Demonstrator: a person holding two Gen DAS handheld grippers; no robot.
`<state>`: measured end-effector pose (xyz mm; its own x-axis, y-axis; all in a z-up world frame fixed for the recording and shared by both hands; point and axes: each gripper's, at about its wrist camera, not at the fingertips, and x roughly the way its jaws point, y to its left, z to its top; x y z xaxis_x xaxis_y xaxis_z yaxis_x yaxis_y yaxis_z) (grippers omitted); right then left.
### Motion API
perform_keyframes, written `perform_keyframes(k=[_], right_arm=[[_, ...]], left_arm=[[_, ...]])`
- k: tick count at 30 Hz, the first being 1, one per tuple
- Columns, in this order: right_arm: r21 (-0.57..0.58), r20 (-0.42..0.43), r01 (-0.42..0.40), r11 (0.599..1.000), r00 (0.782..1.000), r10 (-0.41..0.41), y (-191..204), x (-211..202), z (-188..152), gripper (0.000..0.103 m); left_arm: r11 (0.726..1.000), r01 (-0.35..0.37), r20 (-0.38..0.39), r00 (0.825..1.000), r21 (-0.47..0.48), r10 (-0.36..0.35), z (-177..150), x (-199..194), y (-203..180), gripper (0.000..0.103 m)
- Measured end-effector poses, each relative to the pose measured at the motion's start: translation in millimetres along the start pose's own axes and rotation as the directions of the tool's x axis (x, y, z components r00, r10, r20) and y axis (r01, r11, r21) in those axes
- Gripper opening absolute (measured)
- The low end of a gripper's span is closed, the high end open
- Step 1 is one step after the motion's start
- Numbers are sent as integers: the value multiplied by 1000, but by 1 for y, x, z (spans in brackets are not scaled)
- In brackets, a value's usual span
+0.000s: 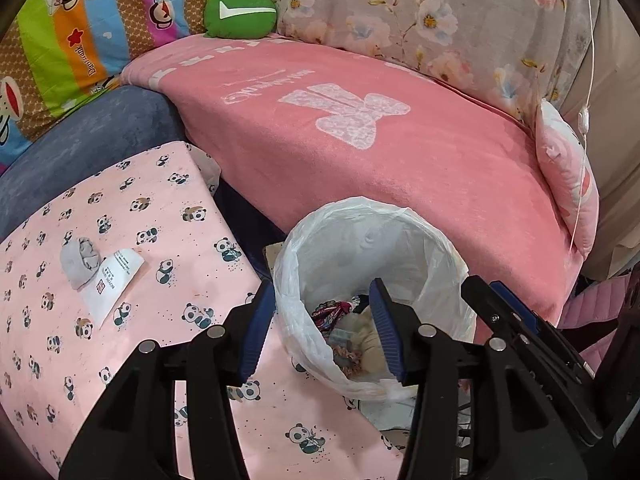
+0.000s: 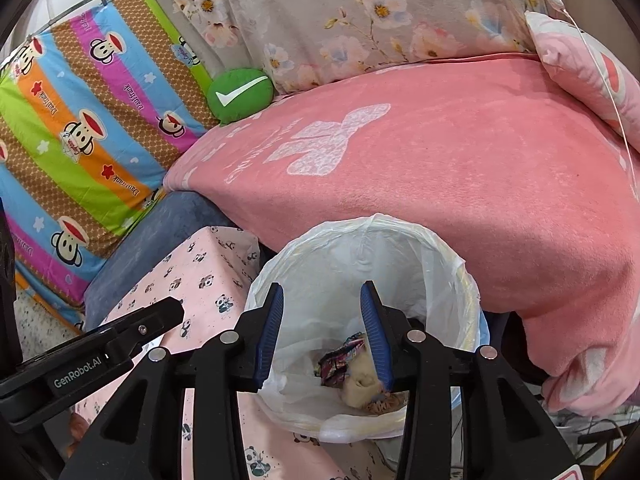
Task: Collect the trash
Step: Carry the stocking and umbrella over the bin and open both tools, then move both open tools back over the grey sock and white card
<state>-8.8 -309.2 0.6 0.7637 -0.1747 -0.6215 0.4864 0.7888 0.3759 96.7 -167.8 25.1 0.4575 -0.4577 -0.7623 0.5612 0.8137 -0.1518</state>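
While both grippers hover at the lined bin, trash remains on the panda-print cloth.

On the left lie a crumpled grey wad and a white paper tag, its long axis running diagonally toward the near-left. Left gripper and right gripper both stand apart and empty over the bin, probably after dropping wrappers.

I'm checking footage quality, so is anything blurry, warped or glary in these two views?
Left wrist view: sharp focus, even soft light, fisheye bending the pink fleece blanket edge, dark vignette corners. Right wrist view: same curvature, mild sheen on the white plastic bin liner, no blown-out glare, no motion blur.
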Motion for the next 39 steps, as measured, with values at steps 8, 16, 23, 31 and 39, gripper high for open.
perform_keyframes(k=[8, 16, 23, 31, 39], right_arm=[[-21, -6, -7, 1000, 1000, 6, 10, 0, -2, 40], [-54, -16, -13, 998, 1000, 13, 25, 2, -6, 40], [-88, -28, -25, 996, 999, 22, 44, 4, -11, 40], [-134, -45, -42, 990, 998, 36, 70, 8, -17, 41], [-194, -86, -67, 979, 995, 51, 105, 19, -32, 41]], left_arm=[[1000, -14, 3, 1000, -16, 14, -4, -4, 11, 47], [999, -28, 7, 1000, -40, 29, -8, -8, 27, 47], [996, -44, 9, 999, -81, 45, -13, -14, 49, 47], [989, -66, 18, 997, -129, 69, -17, -22, 78, 50], [975, -112, 21, 993, -190, 118, -27, -29, 121, 55]])
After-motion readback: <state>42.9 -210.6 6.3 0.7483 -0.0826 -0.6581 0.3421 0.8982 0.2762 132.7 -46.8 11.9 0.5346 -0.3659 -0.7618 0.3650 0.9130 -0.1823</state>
